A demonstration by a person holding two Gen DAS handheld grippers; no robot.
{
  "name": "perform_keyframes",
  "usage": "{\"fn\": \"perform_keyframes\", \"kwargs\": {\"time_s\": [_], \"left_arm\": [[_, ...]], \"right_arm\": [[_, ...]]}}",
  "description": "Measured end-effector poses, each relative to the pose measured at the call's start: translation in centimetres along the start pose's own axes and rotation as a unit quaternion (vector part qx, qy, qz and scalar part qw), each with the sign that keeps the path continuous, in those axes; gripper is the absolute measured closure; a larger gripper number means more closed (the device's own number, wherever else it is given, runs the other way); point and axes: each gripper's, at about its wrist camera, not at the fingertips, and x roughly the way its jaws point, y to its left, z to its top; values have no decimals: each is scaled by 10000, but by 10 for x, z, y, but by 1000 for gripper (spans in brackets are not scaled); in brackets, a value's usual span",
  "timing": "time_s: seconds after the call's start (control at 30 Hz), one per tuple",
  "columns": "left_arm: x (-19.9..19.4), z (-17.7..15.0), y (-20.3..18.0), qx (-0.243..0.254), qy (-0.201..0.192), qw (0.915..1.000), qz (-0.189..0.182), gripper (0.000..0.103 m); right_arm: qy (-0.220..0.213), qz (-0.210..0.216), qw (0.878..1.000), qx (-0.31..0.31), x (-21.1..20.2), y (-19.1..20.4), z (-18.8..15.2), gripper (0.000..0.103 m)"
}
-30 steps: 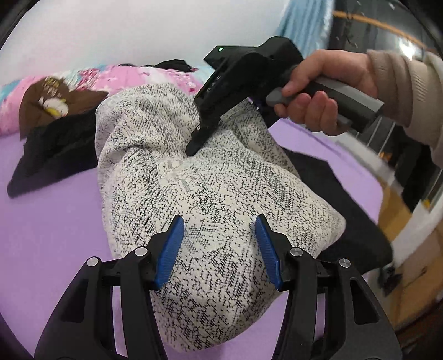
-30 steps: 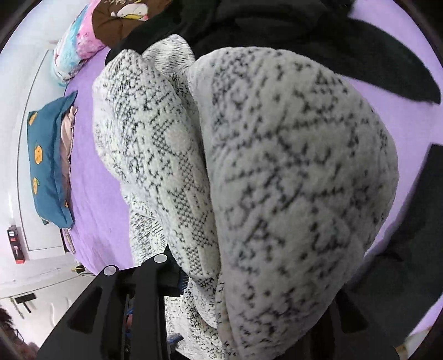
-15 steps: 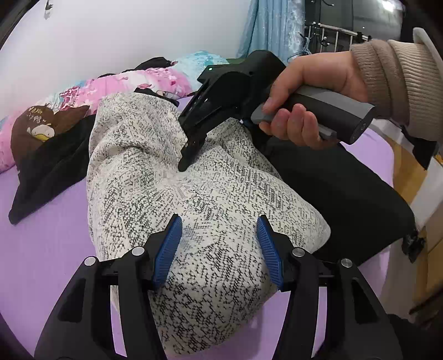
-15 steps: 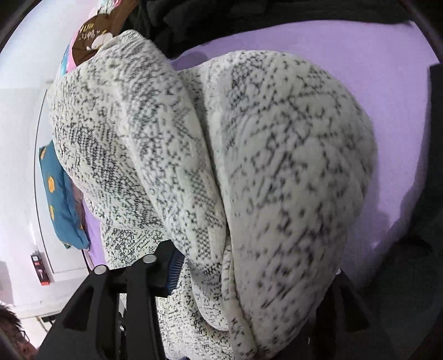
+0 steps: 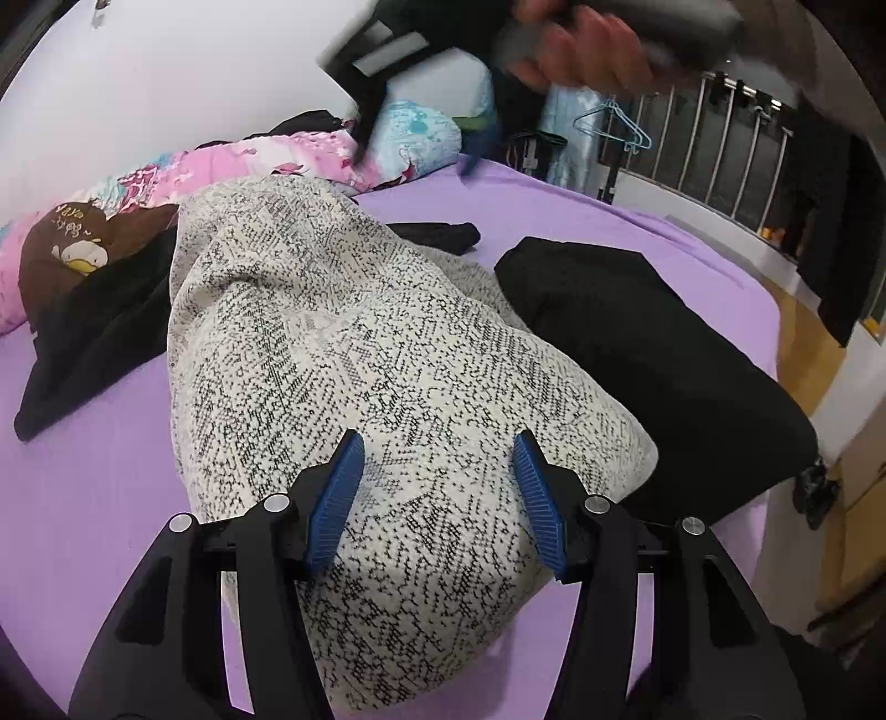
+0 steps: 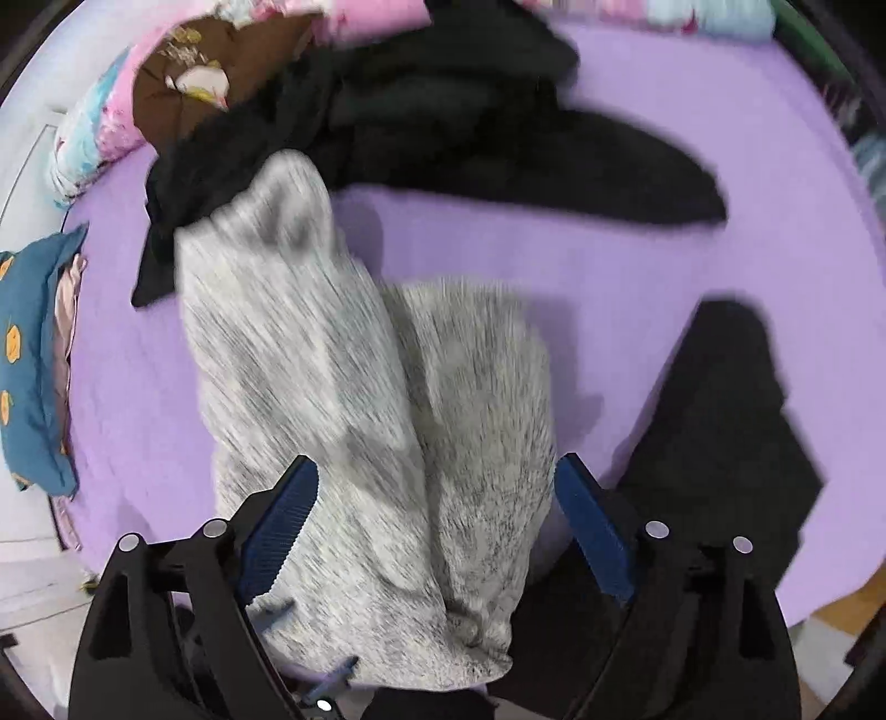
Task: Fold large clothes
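A purple bed sheet (image 5: 99,487) fills both views, and on it lies the black-and-white knit sweater (image 5: 387,387), already doubled over into a long bundle. In the left wrist view its long axis runs from the near edge, right under the camera, away toward the far left, where floral pillows (image 5: 277,160) and a brown cushion with a duck print (image 5: 83,249) sit against the wall. A folded black garment (image 5: 653,360) lies just right of the bundle, touching its right flank, and a looser black garment (image 5: 94,338) spreads at its left. The left gripper (image 5: 437,493) is the nearer tool: it points down and forward with the bundle's near end directly beneath and between its blue pads (image 5: 335,498), the jaws about half open; whether the pads actually press the knit I cannot tell, though neither appears to pinch it. The right gripper (image 6: 437,531) looks almost straight down on the bundle from above, well clear of it, and its jaws have just been opening to a wide spread with nothing clamped; in the left view it shows only as a blurred black shape held by a hand (image 5: 576,50) at the top. Any next fold or lift would probably start from the near end, under the left gripper.
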Motion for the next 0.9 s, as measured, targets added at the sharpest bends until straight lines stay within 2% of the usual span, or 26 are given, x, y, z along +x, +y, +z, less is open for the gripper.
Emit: {"fn": "perform_keyframes", "kwargs": {"time_s": [0.07,0.17,0.3,0.43,0.5,0.53,0.6,0.63,0.77,0.9], "left_arm": [[0,0,0,0,6,10000,6,50],[0,0,-1,-13,7,10000,2,50],[0,0,0,-29,5,10000,-17,50],[0,0,1,-62,6,10000,-68,50],[-1,0,2,-76,3,9999,-100,50],[-1,0,3,-95,2,9999,-123,50],[-1,0,4,-124,-1,9998,-126,50],[-1,0,6,-155,-7,9998,-143,50],[-2,0,7,-219,-11,9996,-196,50],[-2,-1,4,-198,-37,9996,-194,50]], "right_arm": [[-183,-106,9991,-361,-10,28,17,12],[-274,-18,9968,-745,-3,82,51,11],[-208,-495,9912,-1209,18,132,79,11],[82,-733,9891,-1273,36,144,97,13],[378,-735,9893,-1205,55,140,104,32],[515,-719,9893,-1160,62,138,107,50],[545,-659,9909,-1044,70,133,111,50],[542,-467,9931,-930,71,129,113,51],[516,218,9981,-246,72,98,117,72],[348,384,9984,222,72,79,112,77]]}}
